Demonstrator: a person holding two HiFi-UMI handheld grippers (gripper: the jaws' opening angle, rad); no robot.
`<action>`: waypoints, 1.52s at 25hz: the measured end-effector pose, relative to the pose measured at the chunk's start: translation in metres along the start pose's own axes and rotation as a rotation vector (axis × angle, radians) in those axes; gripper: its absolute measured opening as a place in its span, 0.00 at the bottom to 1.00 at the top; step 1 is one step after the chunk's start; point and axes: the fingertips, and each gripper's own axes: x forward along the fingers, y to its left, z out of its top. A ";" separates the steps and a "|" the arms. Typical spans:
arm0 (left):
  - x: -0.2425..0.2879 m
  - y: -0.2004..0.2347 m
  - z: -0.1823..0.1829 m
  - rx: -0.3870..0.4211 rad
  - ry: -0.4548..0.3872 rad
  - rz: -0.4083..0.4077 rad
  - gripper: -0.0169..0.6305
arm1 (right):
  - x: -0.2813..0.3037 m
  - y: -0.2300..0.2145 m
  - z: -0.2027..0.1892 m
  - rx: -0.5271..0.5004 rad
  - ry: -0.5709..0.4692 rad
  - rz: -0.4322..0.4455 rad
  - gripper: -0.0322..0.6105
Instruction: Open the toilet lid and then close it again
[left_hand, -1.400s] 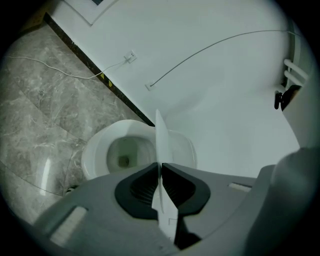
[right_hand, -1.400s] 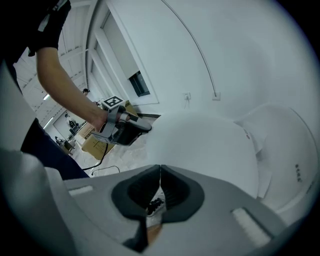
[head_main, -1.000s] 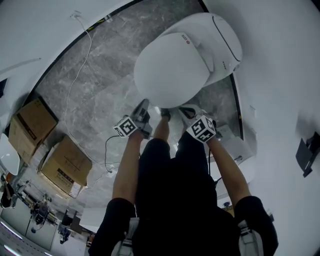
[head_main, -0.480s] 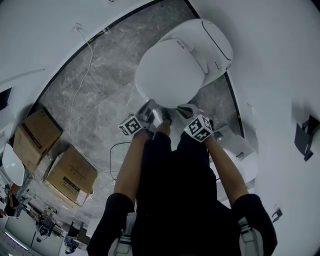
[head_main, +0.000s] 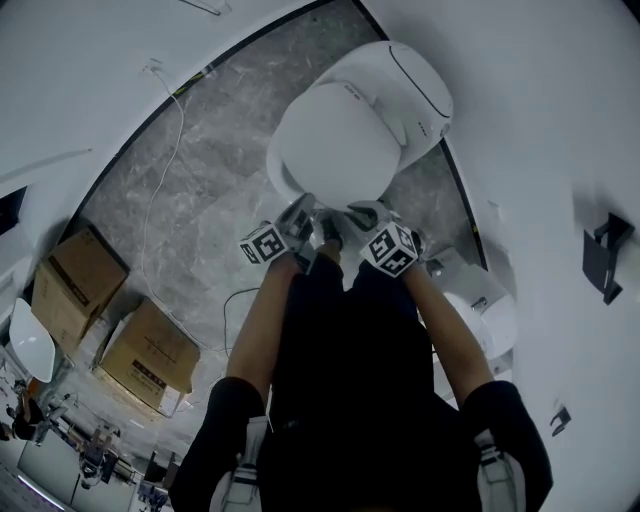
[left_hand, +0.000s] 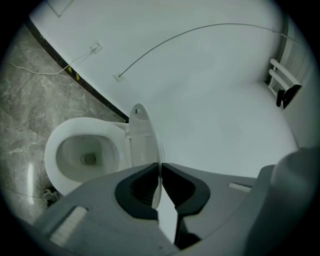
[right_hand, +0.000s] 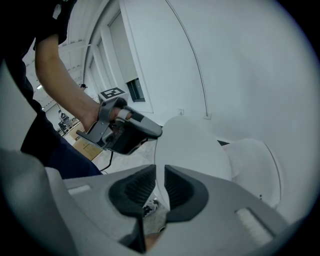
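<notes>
Both forearms (head_main: 262, 320) reach toward the toilet lid (head_main: 335, 140), raised off the bowl (left_hand: 85, 155). Left tool (left_hand: 161, 167) pinches its front rim; right tool (right_hand: 160, 172) beside it, jaws opening around that rim. Wall (left_hand: 210, 90) stands behind the lid.

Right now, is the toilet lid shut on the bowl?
No, the lid stands raised off the open bowl, its edge pinched in the left gripper.

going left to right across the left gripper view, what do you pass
toilet bowl → raised toilet lid, seen edge-on → black wall fixture
</notes>
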 end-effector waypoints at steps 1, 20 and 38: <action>0.001 -0.004 0.000 -0.005 -0.004 -0.009 0.07 | -0.001 0.000 0.001 -0.003 0.001 -0.001 0.14; 0.036 -0.064 0.005 0.016 -0.018 -0.027 0.07 | -0.023 -0.025 0.018 -0.099 0.017 -0.006 0.21; 0.098 -0.142 0.005 0.033 -0.072 -0.042 0.07 | -0.074 -0.084 0.033 -0.209 -0.002 -0.046 0.21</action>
